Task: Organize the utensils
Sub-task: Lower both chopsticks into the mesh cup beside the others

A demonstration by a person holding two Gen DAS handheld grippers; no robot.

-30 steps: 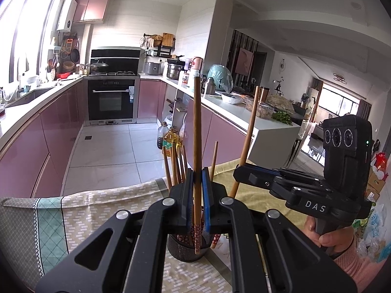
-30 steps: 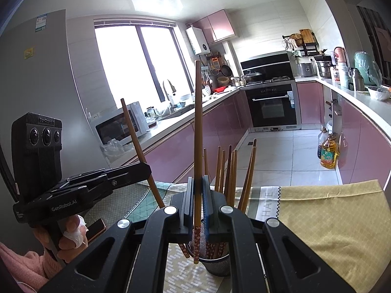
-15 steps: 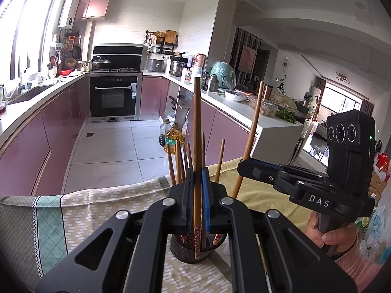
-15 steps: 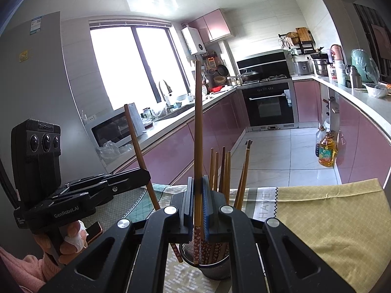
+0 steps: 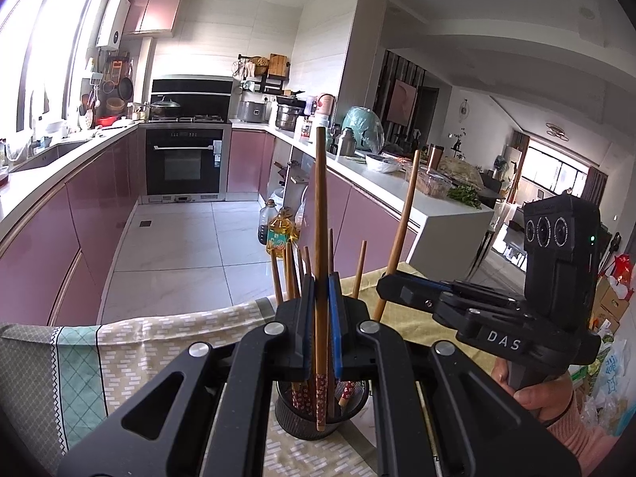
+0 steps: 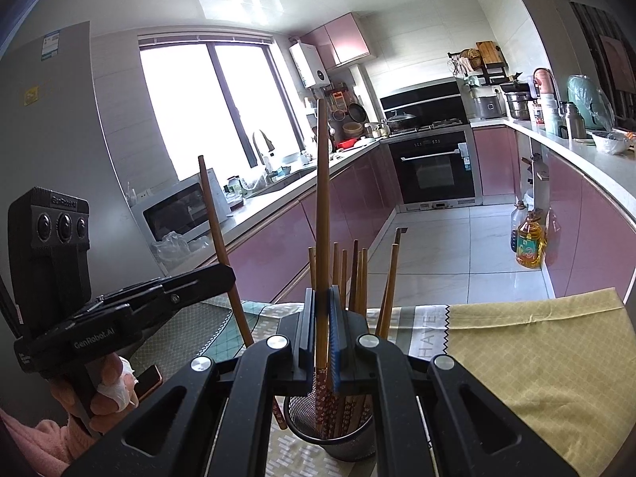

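Observation:
My left gripper (image 5: 318,330) is shut on an upright wooden chopstick (image 5: 320,214), its patterned lower end reaching down into a black mesh holder (image 5: 318,411) with several chopsticks. My right gripper (image 6: 318,334) is shut on another upright chopstick (image 6: 321,206), its lower end also inside the mesh holder (image 6: 338,433). In the left wrist view the right gripper (image 5: 391,284) shows to the right with its chopstick (image 5: 402,230). In the right wrist view the left gripper (image 6: 226,274) shows to the left with its chopstick (image 6: 216,230).
The holder stands on a table under a patterned cloth (image 5: 131,342) and a yellow cloth (image 6: 536,346). A phone (image 6: 148,378) lies at the left. Beyond the table edge is the kitchen floor with oil bottles (image 6: 528,244) and pink cabinets (image 5: 59,238).
Both grippers have moved down with their chopsticks, so the lower ends now sit deeper in the holder.

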